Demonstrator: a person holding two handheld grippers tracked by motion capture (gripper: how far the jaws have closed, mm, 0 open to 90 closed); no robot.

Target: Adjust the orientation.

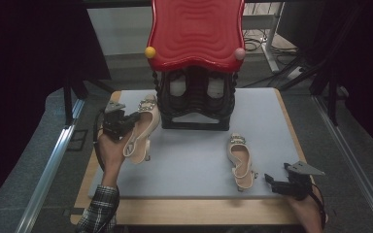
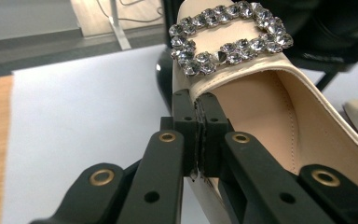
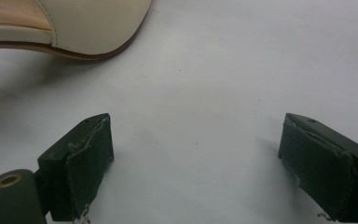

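Shoes number two: left gripper pinches one cream jewel-buckled slingback at nine o'clock; the second slingback lies at five, right gripper spread beside it.

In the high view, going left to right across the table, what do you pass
Left gripper → the shoe it holds → black rack with red top → second shoe lying on the mat → right gripper.
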